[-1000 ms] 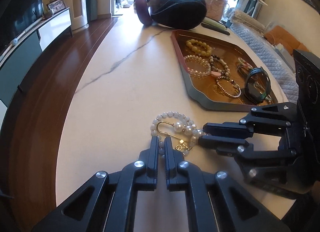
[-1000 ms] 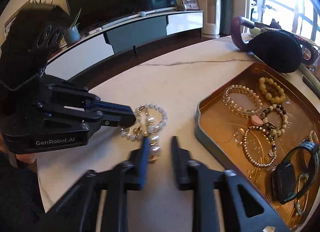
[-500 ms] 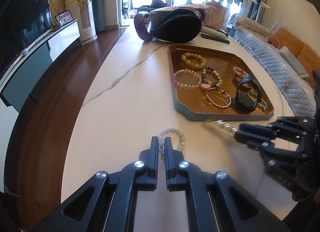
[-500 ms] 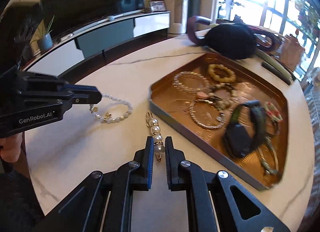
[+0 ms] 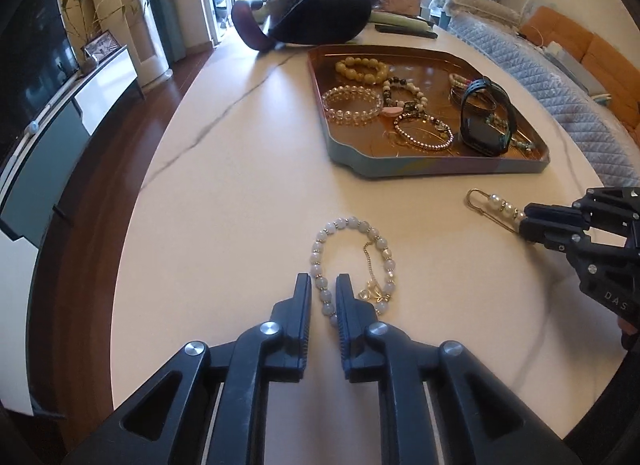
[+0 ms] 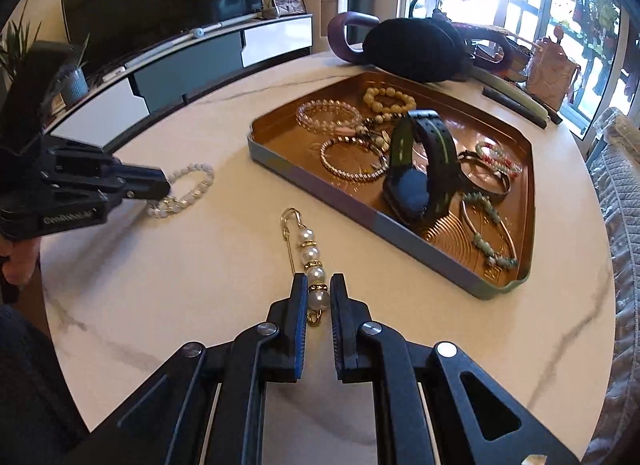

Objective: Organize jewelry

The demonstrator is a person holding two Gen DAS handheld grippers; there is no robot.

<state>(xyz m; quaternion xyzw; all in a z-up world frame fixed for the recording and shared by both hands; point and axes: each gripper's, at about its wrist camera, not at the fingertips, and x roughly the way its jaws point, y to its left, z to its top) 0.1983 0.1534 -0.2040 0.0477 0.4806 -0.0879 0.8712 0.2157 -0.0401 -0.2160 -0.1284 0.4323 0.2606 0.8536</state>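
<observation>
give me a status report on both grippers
Left gripper shut on bead bracelet. Right gripper shut on pearl pin. Tray ahead, path unobstructed.

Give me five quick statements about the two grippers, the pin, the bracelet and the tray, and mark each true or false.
1. The right gripper grips the pearl pin. True.
2. The pearl pin lies inside the tray. False: it is outside, by the tray's near rim.
3. The left gripper straddles the white bead bracelet. True.
4. The tray holds a black watch. True.
5. The bracelet and pin are tangled. False: they are well apart.
</observation>
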